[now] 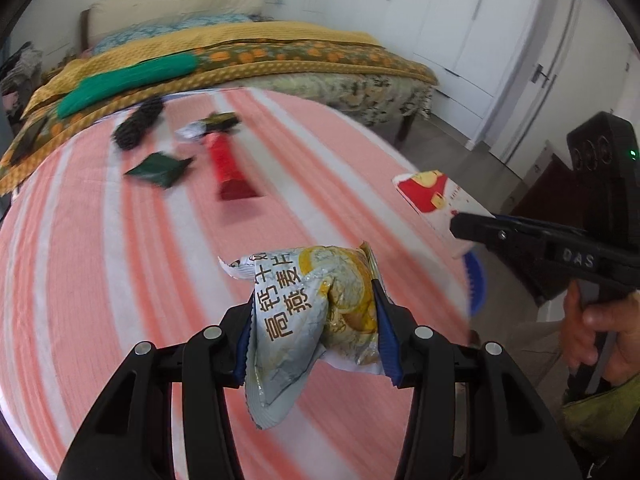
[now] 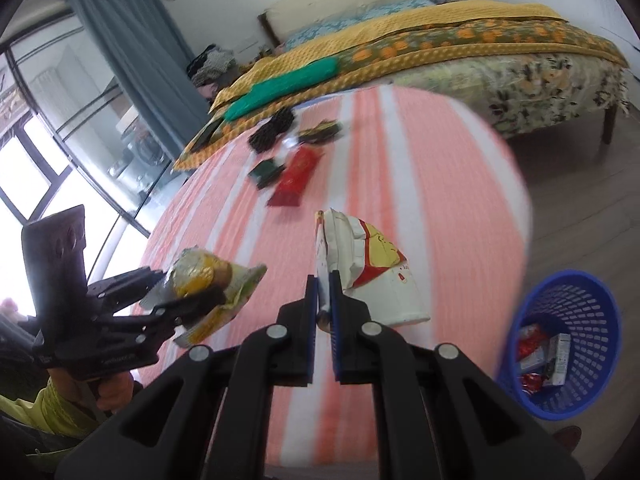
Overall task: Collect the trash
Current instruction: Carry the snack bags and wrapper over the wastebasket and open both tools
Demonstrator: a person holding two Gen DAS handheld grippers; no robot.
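Left gripper (image 1: 314,320) clamping a crinkled silver-and-yellow snack wrapper (image 1: 316,320), jaws partway closed with the blue pads (image 1: 386,344) pressing into both sides of it. Holding it up above the near edge of the striped bedspread (image 1: 120,280), bag puffed in the middle, brown Chinese lettering down the front, torn top flaring out. Right gripper (image 2: 324,300) squeezing all the way shut on a white bag with a red and yellow print (image 2: 368,264), pinching just its folded left edge, rest of the bag flopping off to the right. Also being carried above the spread, closer to its right edge.

Looking blurry all over, lots of motion smear. Spread showing wide salmon-pink and white stripes. Sitting toward its far edge: one red wrapper (image 2: 296,178), one dark green packet (image 2: 264,172), one black spiky-looking thing (image 2: 272,130), and one dark wrapper with a silvery end (image 2: 320,132), hard telling what exactly. So two pieces in the grippers, four things lying further back.

Beyond that, one bed (image 2: 520,68) wearing a mustard blanket, an orange-flowered cover, a green cloth and a cream pillow. White wardrobe doors (image 1: 460,28) lining the wall, blue-grey curtain (image 2: 132,48) hanging by big windows. Down on the floor by the right edge, one blue mesh basket (image 2: 576,292) already holding a few red and grey wrappers.
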